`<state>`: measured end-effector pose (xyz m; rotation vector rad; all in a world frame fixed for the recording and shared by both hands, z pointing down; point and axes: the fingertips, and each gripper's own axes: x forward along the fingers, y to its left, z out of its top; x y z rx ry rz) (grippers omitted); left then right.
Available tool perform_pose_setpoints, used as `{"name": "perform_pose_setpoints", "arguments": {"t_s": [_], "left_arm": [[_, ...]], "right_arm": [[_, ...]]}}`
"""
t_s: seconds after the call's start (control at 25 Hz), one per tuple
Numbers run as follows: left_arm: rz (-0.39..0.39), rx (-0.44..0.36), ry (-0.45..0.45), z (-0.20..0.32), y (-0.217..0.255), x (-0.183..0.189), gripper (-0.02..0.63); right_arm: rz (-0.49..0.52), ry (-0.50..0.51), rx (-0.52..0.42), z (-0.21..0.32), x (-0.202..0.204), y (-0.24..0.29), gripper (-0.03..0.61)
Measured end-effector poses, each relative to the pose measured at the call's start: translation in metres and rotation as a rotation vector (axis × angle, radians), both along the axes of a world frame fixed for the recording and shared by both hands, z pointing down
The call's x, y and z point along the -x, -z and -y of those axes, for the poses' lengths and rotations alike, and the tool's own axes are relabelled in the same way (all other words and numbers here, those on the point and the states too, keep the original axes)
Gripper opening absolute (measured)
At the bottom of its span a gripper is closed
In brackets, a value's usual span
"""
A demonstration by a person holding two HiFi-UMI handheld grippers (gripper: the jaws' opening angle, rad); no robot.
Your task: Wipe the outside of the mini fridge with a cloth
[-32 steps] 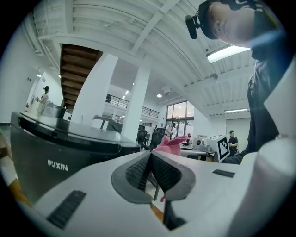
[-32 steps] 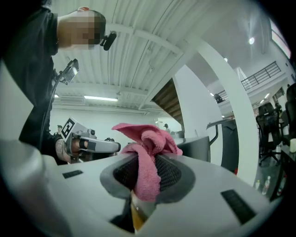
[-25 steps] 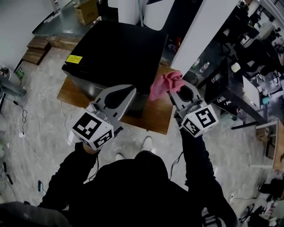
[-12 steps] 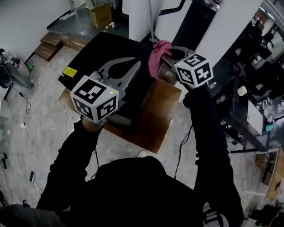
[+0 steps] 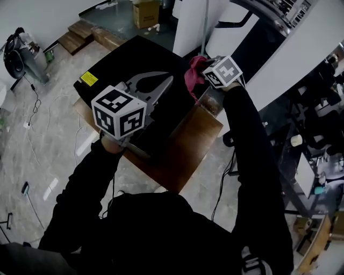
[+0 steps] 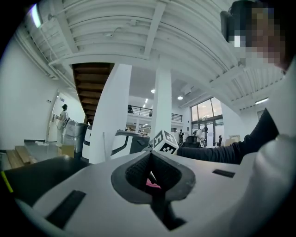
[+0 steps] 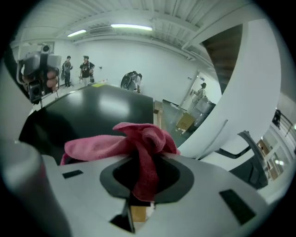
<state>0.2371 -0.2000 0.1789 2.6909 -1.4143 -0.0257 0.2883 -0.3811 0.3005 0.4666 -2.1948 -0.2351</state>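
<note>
A broad white pillar (image 5: 188,29) rises from a pale, stone-look floor (image 5: 48,139). Beside it sits a cardboard box (image 5: 146,13), and near that are what may be wooden pallets (image 5: 80,36). Strip lights (image 7: 132,28) line the ribbed white ceiling (image 6: 138,28) above the pillar.

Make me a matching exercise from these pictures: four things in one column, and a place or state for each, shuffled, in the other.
Things
1. pink cloth
2. mini fridge
3. left gripper
4. cardboard box

Places or states
A. on the floor beyond the fridge
B. jaws together, holding nothing
C. clamped between the jaws of the right gripper
D. black, standing on a wooden platform

Pairs: 1-C, 2-D, 3-B, 4-A
</note>
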Motion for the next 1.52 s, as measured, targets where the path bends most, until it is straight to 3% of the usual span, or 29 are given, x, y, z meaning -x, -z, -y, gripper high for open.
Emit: {"name": "perform_pose_setpoints", "arguments": {"t_s": [0.08,0.28,0.52,1.0,1.24,1.52], "left_arm": [[-0.018,0.019,0.013,0.001,-0.001,0.009,0.006],[0.031,0.028,0.016,-0.017,-0.013,0.028,0.006],[0.079,0.023,-0.03,-0.046,-0.021,0.05,0.006],[0.003,0.022,-0.143,-0.13,-0.042,0.149,0.006],[0.0,0.008,-0.21,-0.167,-0.039,0.187,0.006],[0.014,-0.012,-0.205,-0.198,-0.034,0.228,0.006]], "right_arm": [[-0.055,0.044,-0.049,0.004,0.009,-0.003,0.071],[-0.118,0.125,-0.124,-0.021,0.033,-0.006,0.064],[-0.082,0.159,-0.087,-0.077,0.062,-0.006,0.063],[-0.164,0.166,-0.026,-0.234,0.149,-0.013,0.063],[-0.187,0.151,0.011,-0.294,0.186,-0.012,0.063],[-0.23,0.185,0.123,-0.349,0.21,0.002,0.067]]}}
